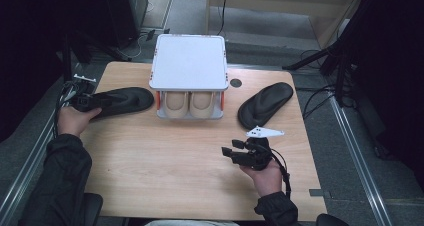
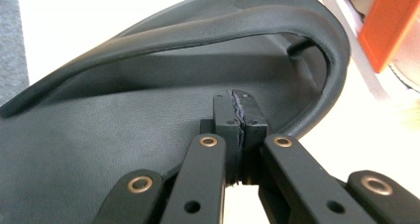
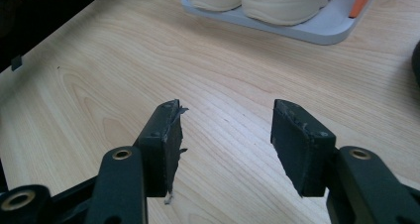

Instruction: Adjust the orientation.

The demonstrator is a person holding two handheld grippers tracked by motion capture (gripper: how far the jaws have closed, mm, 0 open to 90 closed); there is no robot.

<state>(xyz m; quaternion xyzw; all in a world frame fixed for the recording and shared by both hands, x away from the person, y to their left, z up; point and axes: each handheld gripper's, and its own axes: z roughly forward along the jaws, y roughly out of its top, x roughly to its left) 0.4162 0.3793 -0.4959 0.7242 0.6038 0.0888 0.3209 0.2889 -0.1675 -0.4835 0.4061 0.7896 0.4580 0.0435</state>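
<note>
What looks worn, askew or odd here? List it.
The pad lining on the right gripper's fingers is frayed, a torn strip curling off the tip. The two black flip-flops lie apart, either side of the shoe rack that holds the cream shoes.

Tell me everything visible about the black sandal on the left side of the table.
The black sandal is a flip-flop of matte, leather-like material with a curved strap joined at the toe end. It lies sole down on the wooden table, toe toward the shoe rack. The left gripper, jaws together, rests over its footbed.
</note>
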